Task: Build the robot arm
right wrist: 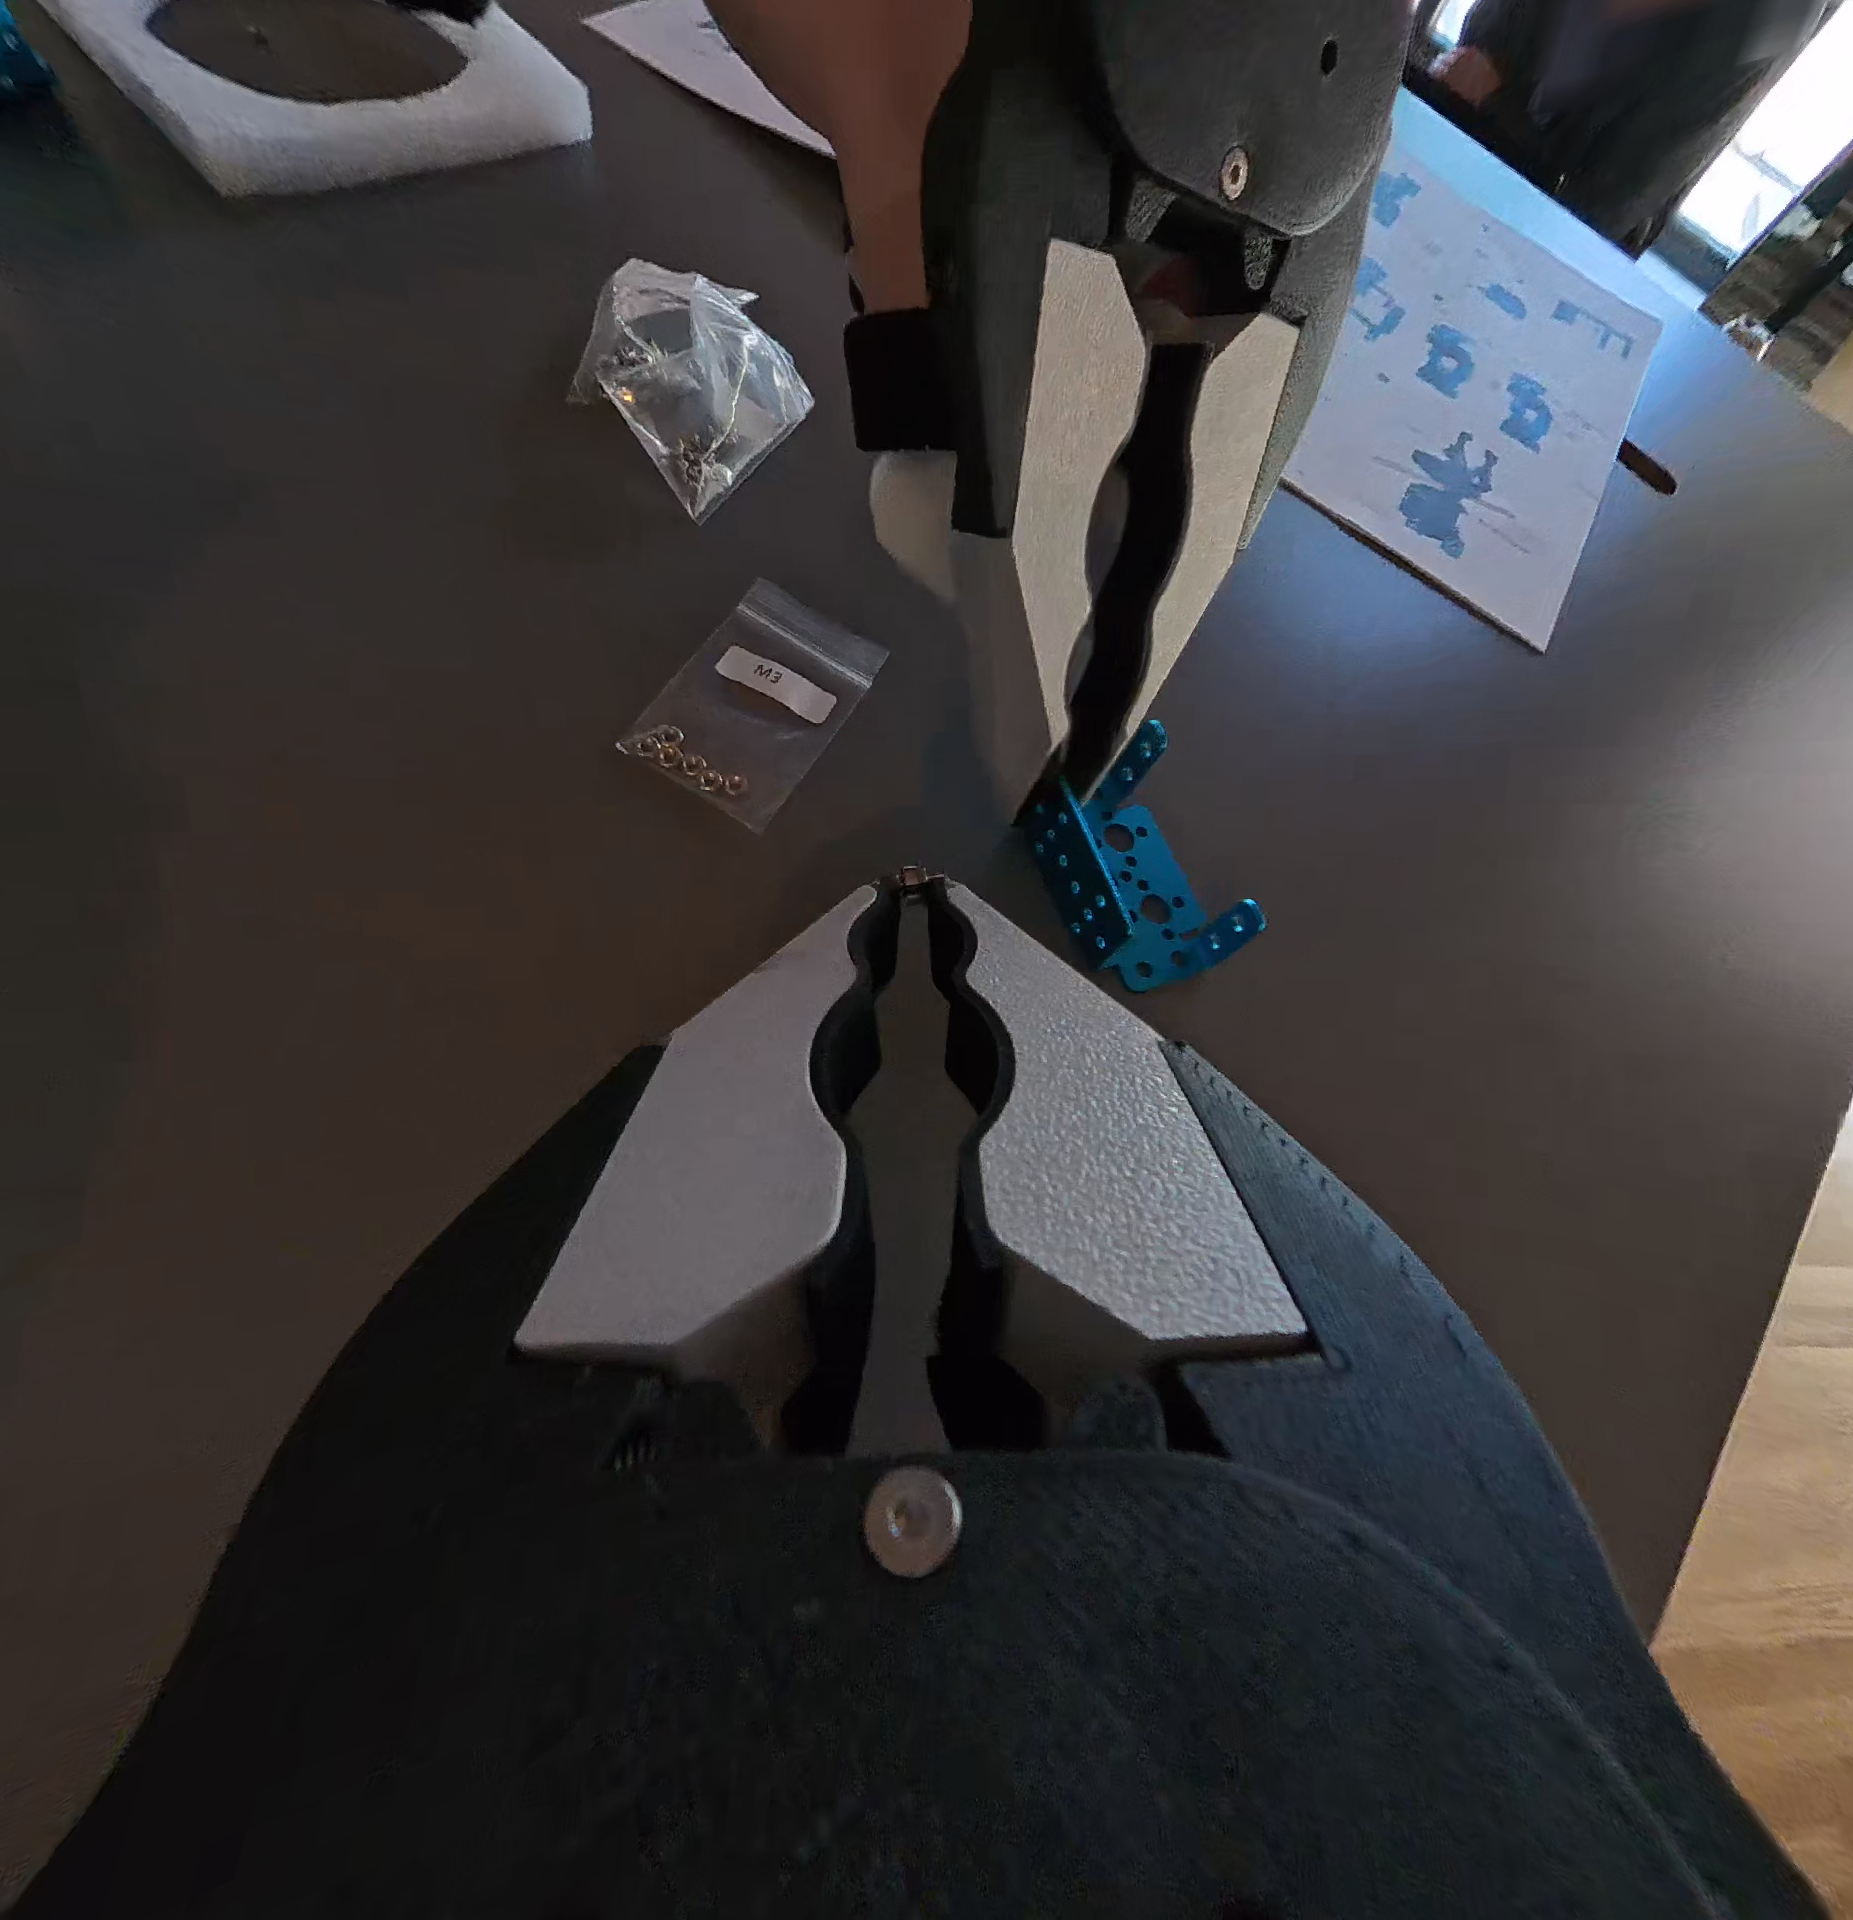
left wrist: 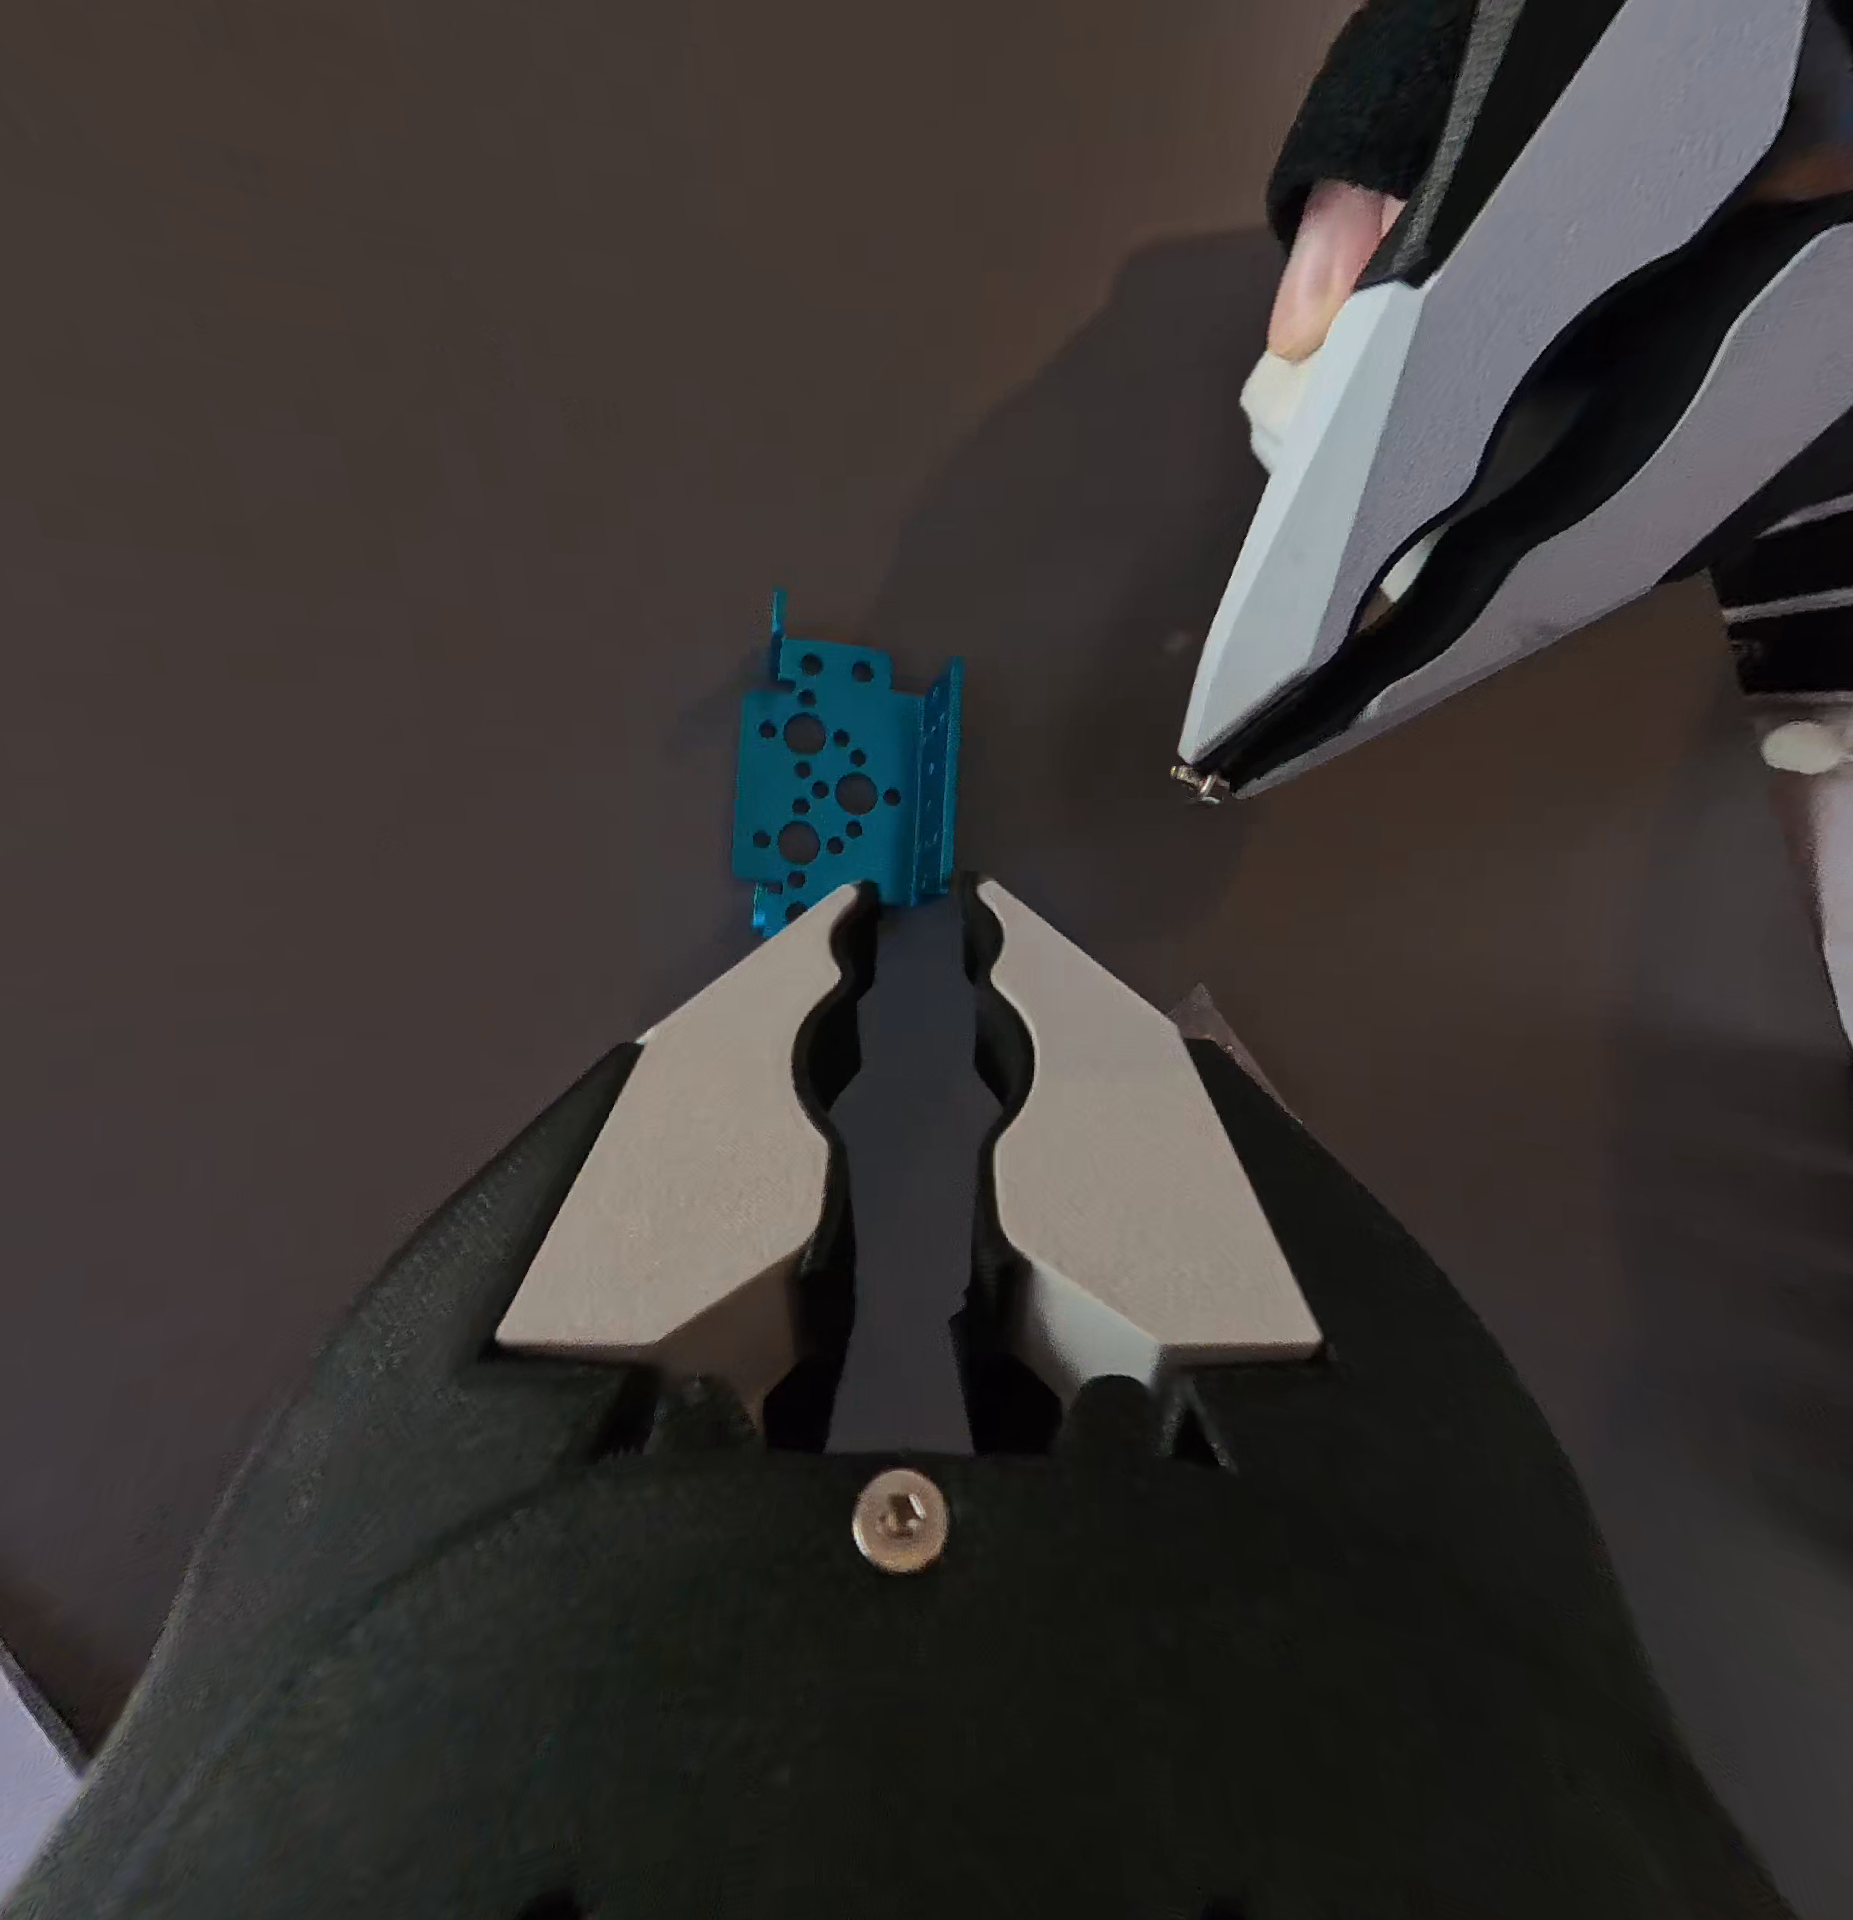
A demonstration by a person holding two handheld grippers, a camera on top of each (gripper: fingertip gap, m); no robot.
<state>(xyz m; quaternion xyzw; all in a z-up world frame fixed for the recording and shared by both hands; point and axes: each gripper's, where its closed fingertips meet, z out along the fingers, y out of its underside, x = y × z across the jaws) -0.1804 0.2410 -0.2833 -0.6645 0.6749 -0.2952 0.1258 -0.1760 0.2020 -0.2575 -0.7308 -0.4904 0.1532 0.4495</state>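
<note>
A blue perforated metal bracket (left wrist: 828, 779) stands tilted on the dark table. My left gripper (left wrist: 919, 891) is shut on the bracket's side flange and holds it by its near edge. It also shows in the right wrist view (right wrist: 1062, 790), coming down from above onto the bracket (right wrist: 1130, 894). My right gripper (right wrist: 911, 888) is shut on a small silver screw (right wrist: 911, 878) at its very tips. It hovers a short way to the left of the bracket. In the left wrist view the right gripper (left wrist: 1208, 774) sits to the right of the bracket, with the screw (left wrist: 1197, 781) at its tip.
Two clear bags of small hardware (right wrist: 693, 384) (right wrist: 756, 707) lie beyond my right gripper. A white foam insert (right wrist: 309, 94) is at the far left. A printed sheet with blue pictures (right wrist: 1473, 395) lies at the far right. The table edge (right wrist: 1784, 1195) runs along the right.
</note>
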